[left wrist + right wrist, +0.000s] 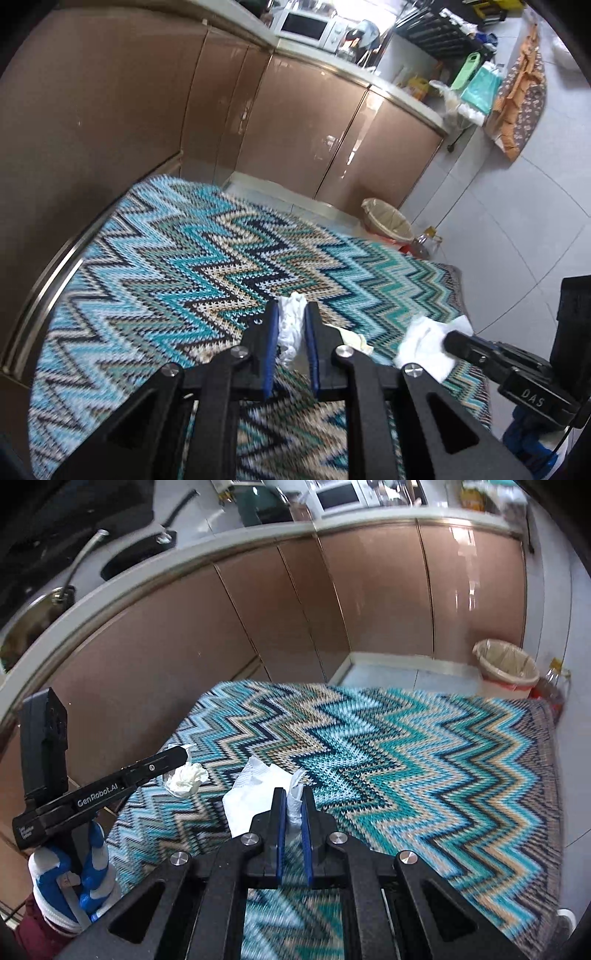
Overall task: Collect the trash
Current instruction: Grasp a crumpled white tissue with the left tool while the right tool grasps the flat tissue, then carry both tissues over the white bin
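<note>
My left gripper [291, 310] is shut on a crumpled white tissue [290, 325] above the zigzag mat [166, 258]. My right gripper [294, 794] is shut on a white paper towel [255, 794] that hangs to the left of its blue pads. From the right wrist view the left gripper [181, 755] shows at the left, with a crumpled tissue ball [186, 780] just under it. From the left wrist view the right gripper [448, 341] shows at the right against the white towel [424, 343]. A bin with a beige liner [388, 221] stands past the mat; it also shows in the right wrist view [506, 668].
Brown kitchen cabinets [295, 122] run behind the mat. An oil bottle [552, 690] stands beside the bin. A microwave [306, 26] and clutter sit on the counter. Grey floor tiles [517, 206] lie to the right.
</note>
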Tool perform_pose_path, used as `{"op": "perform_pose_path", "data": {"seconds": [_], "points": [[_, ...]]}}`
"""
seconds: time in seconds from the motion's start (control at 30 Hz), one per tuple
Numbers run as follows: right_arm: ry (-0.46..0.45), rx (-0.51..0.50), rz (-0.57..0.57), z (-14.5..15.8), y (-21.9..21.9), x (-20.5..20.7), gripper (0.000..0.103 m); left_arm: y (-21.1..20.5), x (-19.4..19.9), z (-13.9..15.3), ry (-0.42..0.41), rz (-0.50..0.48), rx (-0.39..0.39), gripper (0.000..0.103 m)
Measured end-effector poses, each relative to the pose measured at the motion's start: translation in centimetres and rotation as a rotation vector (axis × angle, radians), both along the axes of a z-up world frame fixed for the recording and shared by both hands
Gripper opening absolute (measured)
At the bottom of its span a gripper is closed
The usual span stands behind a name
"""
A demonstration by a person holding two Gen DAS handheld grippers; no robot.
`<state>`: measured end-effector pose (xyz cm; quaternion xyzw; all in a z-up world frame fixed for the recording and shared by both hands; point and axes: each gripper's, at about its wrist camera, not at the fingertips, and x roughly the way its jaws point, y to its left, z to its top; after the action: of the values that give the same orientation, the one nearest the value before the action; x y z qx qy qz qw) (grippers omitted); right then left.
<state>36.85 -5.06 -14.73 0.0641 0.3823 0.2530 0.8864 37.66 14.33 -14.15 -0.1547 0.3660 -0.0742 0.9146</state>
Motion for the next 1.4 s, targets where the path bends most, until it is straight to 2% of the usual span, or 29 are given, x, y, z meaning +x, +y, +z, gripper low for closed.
{"op": "perform_pose_path", "data": {"seconds": [0.17,0.33,0.5,0.63,0.8,1.07,1.27,1.4], "points": [[-0.071,-0.001,-0.026,3.4,-2.3,-4.6,0.007,-1.1,-4.0,4.0,-0.059,-0.018,0.022,0.013],[-0.148,0.007,-0.082,6.4,-6.4,-9.8,0.007,-4.6,-7.7,7.6,-0.115,-0.076,0.054,0.013],[-0.224,-0.021,-0.161,8.4,-12.0,-15.2,0.007,-11.0,-10.9,10.3,-0.16,-0.178,0.08,0.013],[-0.253,-0.062,-0.255,8.6,-17.5,-18.7,0.008,-17.2,-12.4,10.9,-0.161,-0.281,0.098,0.013],[-0.229,-0.127,-0.386,6.6,-24.5,-21.9,0.008,-27.1,-12.9,9.1,-0.102,-0.437,0.124,0.013],[-0.092,-0.199,-0.552,-0.2,-33.6,-23.5,0.009,-43.1,-13.4,3.1,0.006,-0.65,0.212,0.013],[0.014,-0.205,-0.622,-5.4,-38.3,-23.2,0.01,-50.8,-12.1,-1.7,0.086,-0.719,0.271,0.014],[0.074,-0.207,-0.651,-8.2,-40.4,-22.5,0.01,-53.8,-11.2,-4.8,0.139,-0.739,0.293,0.016]]}}
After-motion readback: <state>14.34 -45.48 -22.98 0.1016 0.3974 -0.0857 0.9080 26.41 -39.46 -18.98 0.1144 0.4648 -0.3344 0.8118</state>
